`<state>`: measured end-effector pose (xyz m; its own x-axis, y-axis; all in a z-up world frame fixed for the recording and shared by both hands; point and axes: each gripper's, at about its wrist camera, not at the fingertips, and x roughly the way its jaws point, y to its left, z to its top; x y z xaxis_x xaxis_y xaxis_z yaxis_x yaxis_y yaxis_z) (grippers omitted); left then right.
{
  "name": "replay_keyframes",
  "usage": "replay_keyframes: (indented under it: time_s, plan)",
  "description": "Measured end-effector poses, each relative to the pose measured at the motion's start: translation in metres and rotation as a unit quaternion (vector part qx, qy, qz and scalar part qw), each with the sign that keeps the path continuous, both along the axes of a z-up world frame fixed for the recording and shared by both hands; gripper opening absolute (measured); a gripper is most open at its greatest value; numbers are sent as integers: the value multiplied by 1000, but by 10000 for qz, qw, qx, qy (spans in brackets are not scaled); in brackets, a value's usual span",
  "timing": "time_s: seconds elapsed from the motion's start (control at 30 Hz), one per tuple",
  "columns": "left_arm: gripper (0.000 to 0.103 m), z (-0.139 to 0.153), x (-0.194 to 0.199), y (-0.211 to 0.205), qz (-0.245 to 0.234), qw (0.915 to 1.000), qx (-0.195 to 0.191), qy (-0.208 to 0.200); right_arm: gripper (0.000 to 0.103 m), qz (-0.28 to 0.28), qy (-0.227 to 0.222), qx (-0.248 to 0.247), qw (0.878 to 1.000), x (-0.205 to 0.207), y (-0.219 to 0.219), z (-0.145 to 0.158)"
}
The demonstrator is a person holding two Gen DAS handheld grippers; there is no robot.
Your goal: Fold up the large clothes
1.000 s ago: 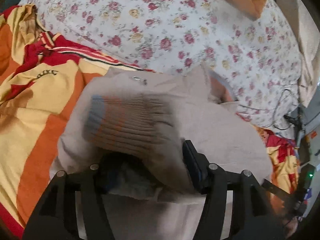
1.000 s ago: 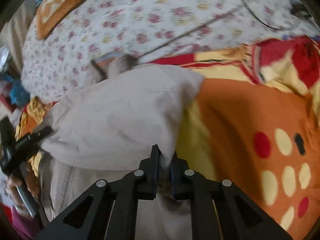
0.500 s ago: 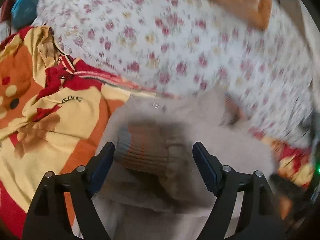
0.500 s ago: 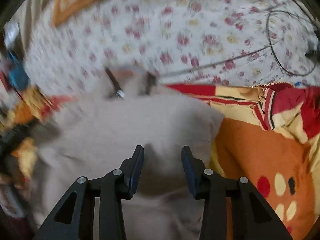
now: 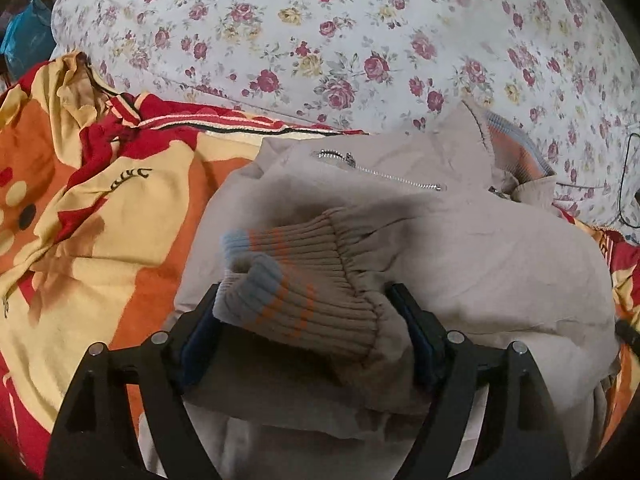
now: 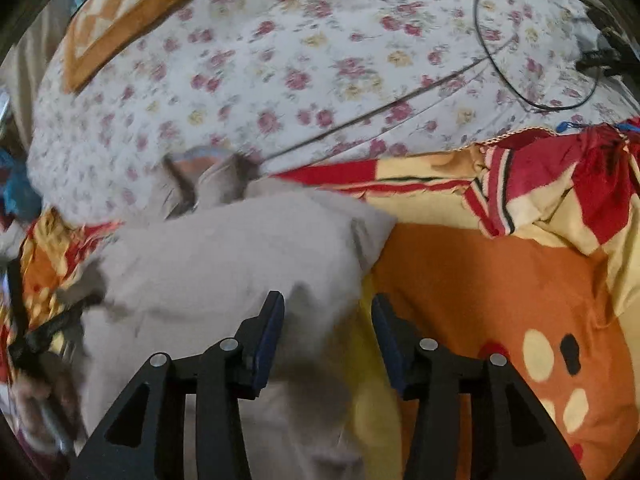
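Observation:
A beige zip-up jacket [image 5: 480, 264] lies bunched on the bed, its collar [image 5: 516, 148] at the far end. Its ribbed sleeve cuff [image 5: 296, 264], with blue and orange stripes, lies folded across the body. My left gripper [image 5: 304, 296] is wide open just above it, with the cuff lying loose between the fingers. In the right wrist view the same jacket [image 6: 224, 264] fills the left half. My right gripper [image 6: 327, 302] hangs over its right edge; its jaws are opening, with cloth below the gap and nothing pinched.
An orange, yellow and red cartoon blanket [image 5: 100, 240] [image 6: 480, 280] lies under the jacket. Behind it is a white floral quilt [image 5: 340, 40] [image 6: 300, 60] with a black cable [image 6: 532, 100] looped on it. An orange checked pillow [image 6: 132, 12] sits far back.
Both grippers have let go: the left spread its jaws off the sleeve cuff, which now rests on the jacket. The right opened from shut on the jacket's edge and shifted right.

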<state>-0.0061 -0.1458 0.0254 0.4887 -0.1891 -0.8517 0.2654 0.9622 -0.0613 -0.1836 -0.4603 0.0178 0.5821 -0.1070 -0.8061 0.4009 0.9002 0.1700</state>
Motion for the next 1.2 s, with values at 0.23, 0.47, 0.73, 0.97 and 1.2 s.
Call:
replay_keyframes:
  time_s: [0.23,0.47,0.73,0.97,1.2]
  plan:
    - [84,-2,-2,-5,-49,9999,90,-105,51,68,340,117,9993,-1,-3,-6]
    - [89,-5,-2,-7,-49,9997,169,-142,54,358,-214,-150,9990,17,17,4]
    - [90,-5,-1,-9,-82,9995,230,-183,56,208,106,-231,9995,31,21,-12]
    - [90,-2,-4,-8,-95,9992,248,-284,64,434,241,-264,9984,6,33,-5]
    - [90,21,-27,6,-146,9984,122,-528,73,350,167,-411,9984,-2,38,4]
